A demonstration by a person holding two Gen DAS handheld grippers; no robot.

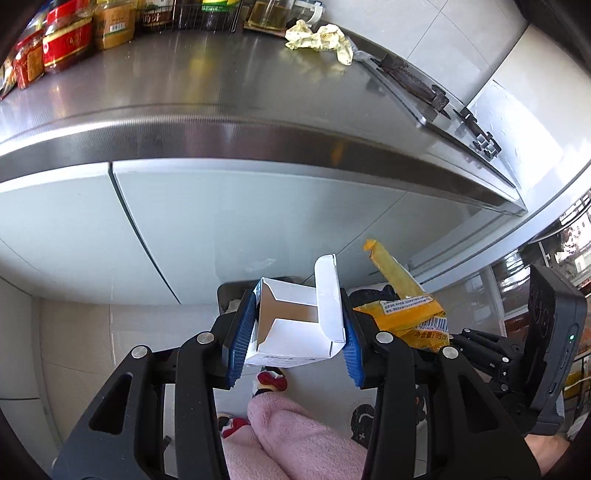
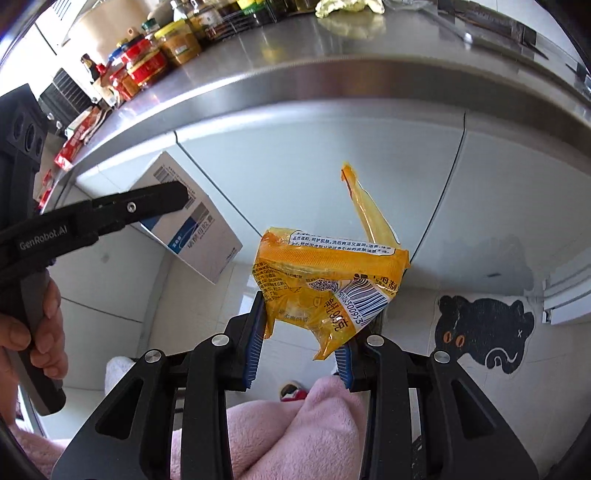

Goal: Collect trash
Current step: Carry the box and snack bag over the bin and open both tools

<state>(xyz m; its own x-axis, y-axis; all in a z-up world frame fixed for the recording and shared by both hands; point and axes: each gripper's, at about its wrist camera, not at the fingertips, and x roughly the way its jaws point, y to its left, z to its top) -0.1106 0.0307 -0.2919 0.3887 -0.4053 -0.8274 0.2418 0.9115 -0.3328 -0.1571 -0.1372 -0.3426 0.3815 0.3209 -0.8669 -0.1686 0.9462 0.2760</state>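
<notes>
A brushed steel tabletop is seen from below its rounded front edge; daylight is reflected across it; jars and bottles are lined along its back, beside a wire rack; pale grey cabinet doors are set beneath, split by a dark seam; light wall tiles are seen behind; a pale tiled floor carries a black cat-shaped mat; a window is glimpsed at the right.
</notes>
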